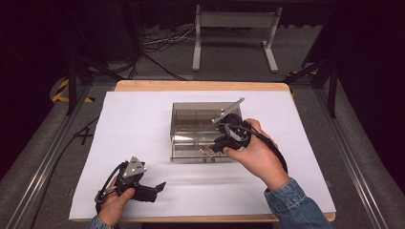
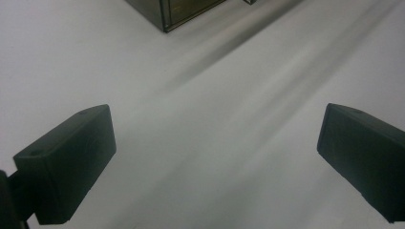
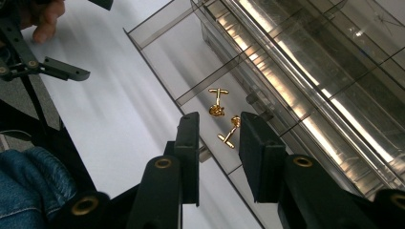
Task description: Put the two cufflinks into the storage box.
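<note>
Holding two gold-coloured metal cufflinks [image 3: 221, 114] in one compartment of its pulled-out drawer [image 3: 157, 36]: smoked transparent plastic organiser box [image 1: 193, 125], standing mid-way on the white-covered counter [image 1: 138, 124]. Neighbouring drawer compartment bare. Right claw [image 3: 218, 131] hovers just above the cufflinks, jaws parted, nothing between them. Left claw [image 2: 215, 157] rests on the counter well apart from the box, toward the person's side, jaws wide open, gripping nothing.
</note>
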Motion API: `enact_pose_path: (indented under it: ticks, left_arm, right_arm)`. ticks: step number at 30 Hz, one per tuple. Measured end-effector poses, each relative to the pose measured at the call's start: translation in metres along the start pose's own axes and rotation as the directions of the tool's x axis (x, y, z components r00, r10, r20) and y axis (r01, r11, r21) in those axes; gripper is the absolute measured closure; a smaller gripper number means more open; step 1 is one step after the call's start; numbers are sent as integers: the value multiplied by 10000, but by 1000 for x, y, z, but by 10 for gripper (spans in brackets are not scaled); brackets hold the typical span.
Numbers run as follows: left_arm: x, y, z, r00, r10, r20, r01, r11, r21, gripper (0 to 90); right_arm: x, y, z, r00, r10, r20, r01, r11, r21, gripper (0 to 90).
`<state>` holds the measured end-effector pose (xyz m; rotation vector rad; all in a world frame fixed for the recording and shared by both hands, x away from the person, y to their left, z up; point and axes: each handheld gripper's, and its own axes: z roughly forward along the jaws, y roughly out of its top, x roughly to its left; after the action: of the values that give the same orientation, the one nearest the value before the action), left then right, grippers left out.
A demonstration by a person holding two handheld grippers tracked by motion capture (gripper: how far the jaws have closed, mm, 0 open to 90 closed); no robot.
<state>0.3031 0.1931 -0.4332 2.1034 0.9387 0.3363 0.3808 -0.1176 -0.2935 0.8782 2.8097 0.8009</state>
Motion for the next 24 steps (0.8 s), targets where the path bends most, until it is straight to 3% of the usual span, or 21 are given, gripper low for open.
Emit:
enact_pose_path:
  ticks: [8, 17, 24]
  left_arm:
    - [0, 0, 0, 10000, -8, -8, 8, 10000, -16, 2]
    - [0, 0, 0, 10000, -6, -45, 6, 10000, -7, 2]
    - [0, 0, 0, 10000, 30, -71, -30, 10000, 49, 2]
  right_arm:
    - [5, -13, -13, 9996, -247, -110, 243, 9991, -352, 668]
    - [5, -43, -33, 9977, -578, -342, 540, 9932, -1033, 644]
    - [6, -66, -40, 9955, -926, -223, 888, 9868, -1353, 641]
